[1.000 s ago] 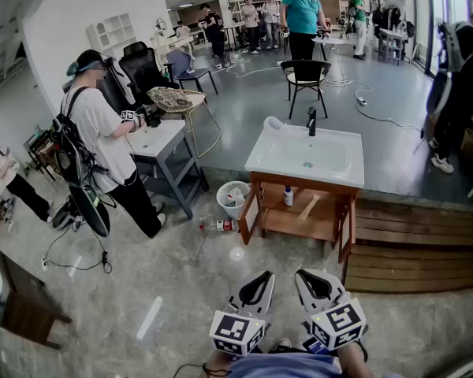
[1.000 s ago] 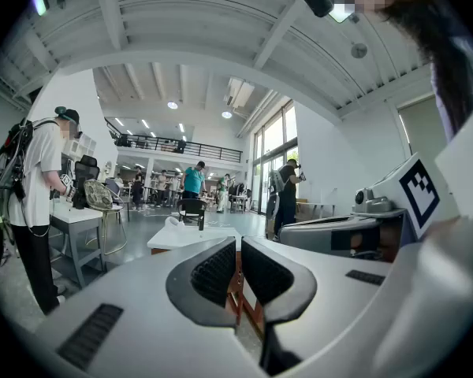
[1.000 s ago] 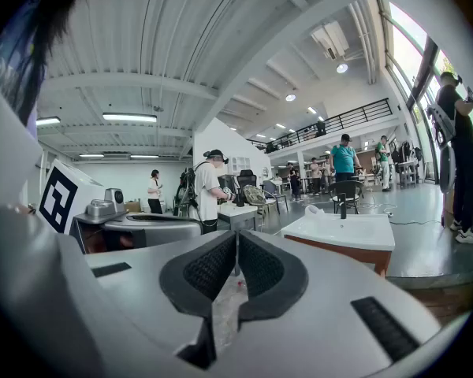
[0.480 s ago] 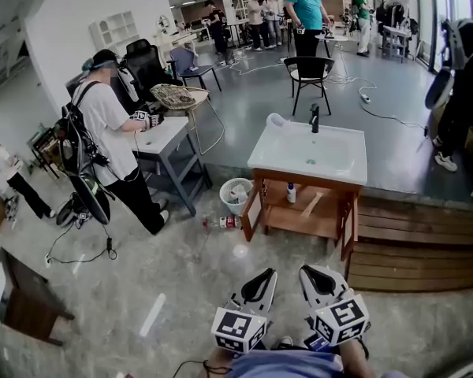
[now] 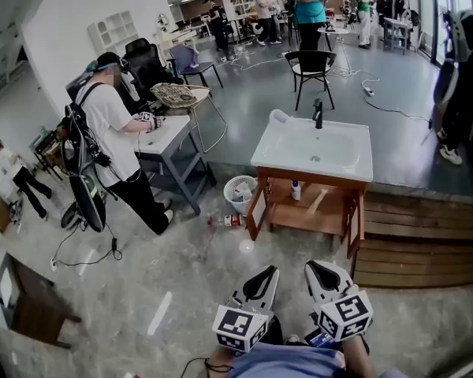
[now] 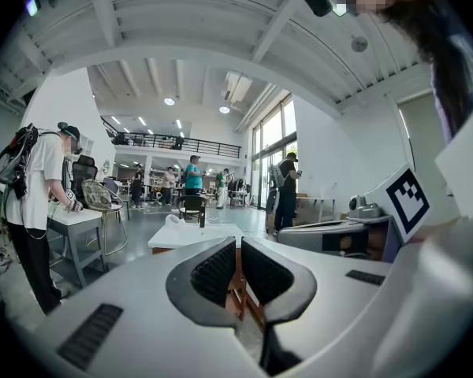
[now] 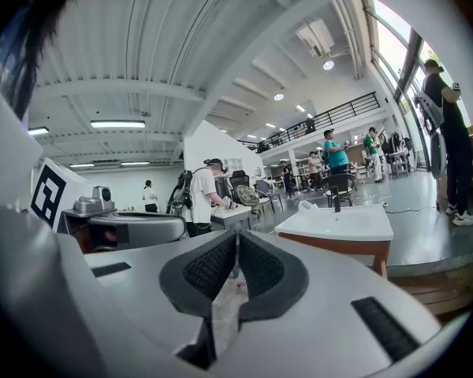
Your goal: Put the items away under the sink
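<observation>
Bottle [image 5: 230, 220]: lies on the floor, just left of the sink [image 5: 343, 154] stand's front leg.
Small white bottle [image 5: 297, 190]: upright on the shelf [image 5: 288, 216] under the sink, with a pale wooden piece [image 5: 315, 201] lying just beside it.
White basket [image 5: 238, 193]: on the floor at the sink's left side, behind the lying bottle.
My left gripper [image 5: 266, 273]: in front of the sink and well apart from it, jaws pressed together, nothing between them.
My right gripper [image 5: 312, 268]: just beside the left one, jaws pressed together, empty.
</observation>
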Demonstrator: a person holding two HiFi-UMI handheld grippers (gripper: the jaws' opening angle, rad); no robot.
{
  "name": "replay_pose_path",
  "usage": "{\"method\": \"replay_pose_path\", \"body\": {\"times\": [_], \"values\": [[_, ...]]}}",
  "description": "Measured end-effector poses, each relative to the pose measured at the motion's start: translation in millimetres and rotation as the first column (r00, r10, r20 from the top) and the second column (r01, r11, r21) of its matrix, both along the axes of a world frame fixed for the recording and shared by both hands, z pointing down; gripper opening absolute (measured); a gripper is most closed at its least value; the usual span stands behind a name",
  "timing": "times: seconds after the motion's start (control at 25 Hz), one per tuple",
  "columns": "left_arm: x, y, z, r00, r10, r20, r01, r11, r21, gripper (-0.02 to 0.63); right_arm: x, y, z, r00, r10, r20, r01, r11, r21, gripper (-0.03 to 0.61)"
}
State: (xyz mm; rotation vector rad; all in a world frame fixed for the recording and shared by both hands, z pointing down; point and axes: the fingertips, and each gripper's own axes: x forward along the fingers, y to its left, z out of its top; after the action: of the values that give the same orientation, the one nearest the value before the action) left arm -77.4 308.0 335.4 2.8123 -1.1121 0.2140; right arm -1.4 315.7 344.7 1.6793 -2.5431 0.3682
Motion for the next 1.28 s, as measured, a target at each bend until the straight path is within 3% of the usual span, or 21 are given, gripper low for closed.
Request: {"method": "replay_pose_path", "body": {"times": [0.36,0.72,1.28], "values": [[4.2,-58.1,12.7,1.000,0.003,-0.001,-0.003,1.000,-0.019,0.018,16.8,-49.5,16.7,0.999,0.033,0.004,-0.033,0.998,-0.046,0.025],[7.9,-150.7,13.6,0.999,0.032,0.002,-0.032,0.999,-0.031,0.018,30.4,-139.3,35.2,0.998,0.065,0.012,-0.064,0.995,-0.081,0.025],[6.1,-271.8,26.9,0.994,0.108,0.005,-0.108,0.992,-0.066,0.018,43.6,-249.8,63.8,0.990,0.120,-0.070,-0.129,0.982,-0.140,0.025]]}}
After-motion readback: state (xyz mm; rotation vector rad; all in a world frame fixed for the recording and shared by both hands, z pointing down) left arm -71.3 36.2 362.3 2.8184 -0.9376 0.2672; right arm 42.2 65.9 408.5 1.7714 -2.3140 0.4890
